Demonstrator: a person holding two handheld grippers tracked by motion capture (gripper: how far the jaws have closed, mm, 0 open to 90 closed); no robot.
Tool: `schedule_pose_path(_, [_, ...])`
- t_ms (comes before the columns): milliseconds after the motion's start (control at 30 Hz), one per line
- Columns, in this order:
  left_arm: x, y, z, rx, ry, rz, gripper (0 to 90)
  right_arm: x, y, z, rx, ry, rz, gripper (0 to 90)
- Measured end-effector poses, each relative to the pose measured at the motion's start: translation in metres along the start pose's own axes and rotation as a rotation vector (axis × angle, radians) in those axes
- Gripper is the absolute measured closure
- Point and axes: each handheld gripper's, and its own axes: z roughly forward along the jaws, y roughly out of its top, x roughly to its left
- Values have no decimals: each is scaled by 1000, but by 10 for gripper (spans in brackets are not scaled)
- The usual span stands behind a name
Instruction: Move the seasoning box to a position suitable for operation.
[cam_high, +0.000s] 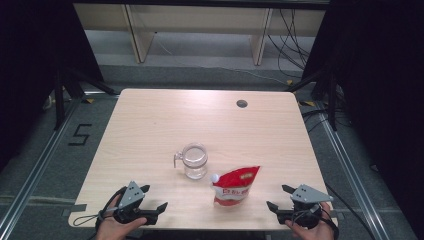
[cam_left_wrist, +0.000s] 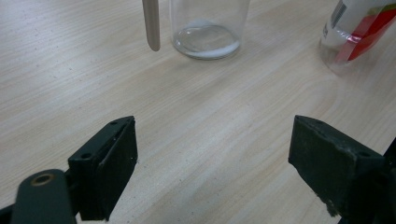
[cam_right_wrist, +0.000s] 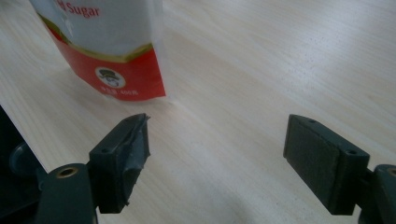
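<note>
A clear glass jar with a handle (cam_high: 193, 160) stands near the middle of the wooden table (cam_high: 150, 125); a little white powder lies in the jar's bottom (cam_left_wrist: 206, 39). Just right of it stands a red and white sugar pouch (cam_high: 235, 186) with a white cap at its left. My left gripper (cam_high: 152, 197) rests open at the table's front left, jaws wide apart over bare wood (cam_left_wrist: 210, 154), pointing toward the jar. My right gripper (cam_high: 279, 197) is open at the front right, and the sugar pouch (cam_right_wrist: 109, 51) stands ahead of its left jaw.
A round cable hole (cam_high: 242, 103) sits at the table's far right. Behind the table stand wooden furniture legs (cam_high: 135, 35) and loose cables (cam_high: 295, 45) on the floor. Black stands flank the table on both sides.
</note>
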Motion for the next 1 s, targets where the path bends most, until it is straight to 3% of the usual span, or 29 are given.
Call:
schedule_pose_path(167, [-1, 0, 1, -7, 3, -4, 153, -3, -1, 1, -20, 28, -20, 224])
schedule_pose_path(233, [0, 0, 0, -6, 6, 11, 152, -4, -1, 2, -16, 25, -30, 221])
schedule_pose_path(300, [0, 0, 0, -7, 12, 10, 152, -1, -1, 3, -14, 44, -2, 221])
schedule_pose_path(367, [-1, 0, 1, -10, 10, 2, 152, -2, 0, 4, -15, 54, -35, 212])
schedule_pose_path(500, [-1, 0, 1, -13, 10, 1, 152, -1, 1, 5, -21, 71, -56, 200])
schedule_pose_path(533, [0, 0, 0, -10, 14, 17, 152, 0, 1, 6, -23, 78, -51, 197])
schedule_pose_path(567, [0, 0, 0, -13, 16, 11, 152, 0, 2, 7, -25, 96, -54, 191])
schedule_pose_path(733, [0, -1, 0, -21, 17, -2, 152, 2, 4, 7, -43, 95, -44, 184])
schedule_pose_path(867, [0, -1, 1, -26, 18, -7, 152, 3, 6, 9, -72, 98, -78, 193])
schedule_pose_path(900, [0, -1, 1, -24, 17, -1, 152, 5, 6, 8, -69, 98, -63, 191])
schedule_pose_path(1000, [0, -1, 1, -29, 21, 2, 153, 4, 9, 11, -110, 132, -98, 186])
